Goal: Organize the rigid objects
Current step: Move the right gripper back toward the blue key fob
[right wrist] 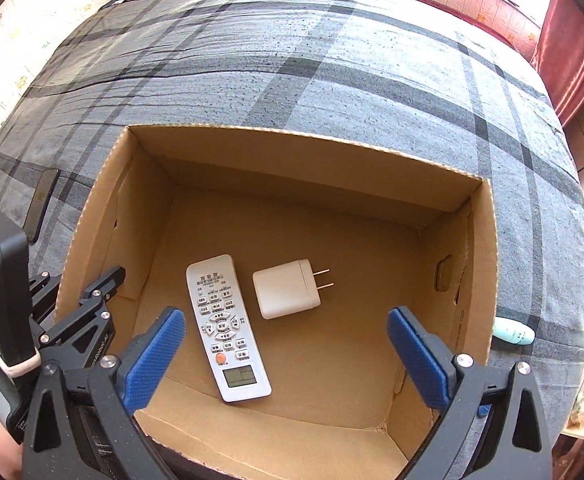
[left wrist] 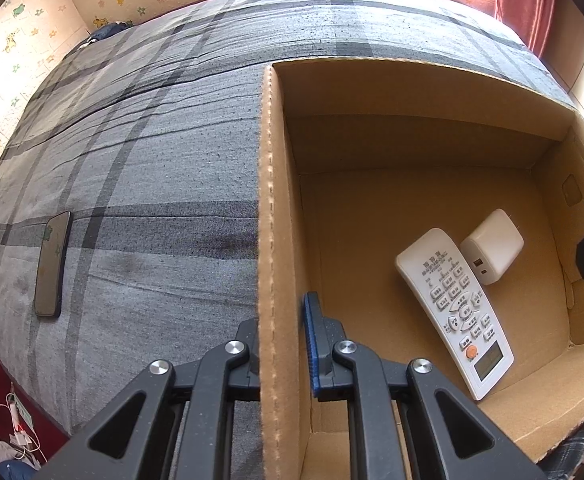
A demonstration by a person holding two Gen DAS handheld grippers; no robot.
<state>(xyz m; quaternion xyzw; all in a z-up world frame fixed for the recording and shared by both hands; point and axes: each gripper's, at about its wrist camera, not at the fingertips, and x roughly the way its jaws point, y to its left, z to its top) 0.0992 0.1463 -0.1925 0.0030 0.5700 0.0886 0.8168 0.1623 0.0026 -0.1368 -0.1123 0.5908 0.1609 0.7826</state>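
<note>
My left tongs (left wrist: pixel 282 344) are clamped on the left wall of the cardboard box (left wrist: pixel 270 200), one finger outside against the bedspread side and the blue-padded finger inside; the wall stands upright between them. My right tongs (right wrist: pixel 286 354) hang spread wide over the near part of the box, blue pads well apart and holding nothing.

The box (right wrist: pixel 304 148) sits on the grey plaid bed (right wrist: pixel 332 60). On its floor lies a white remote control (right wrist: pixel 224 328), buttons up, its display end toward me and its far end leaning a little left. Just beside it to the right lies a white charger plug (right wrist: pixel 284 294), flat on its side with two prongs pointing right; from the left wrist view the remote control (left wrist: pixel 454 308) and charger plug (left wrist: pixel 492 252) look almost touching, though I cannot tell if they do.

Outside the box, a dark phone (left wrist: pixel 52 264) lies face up on the bed, well to the left. A pale mint-green object (right wrist: pixel 514 332) rests on the bed just beside the box's right wall.
</note>
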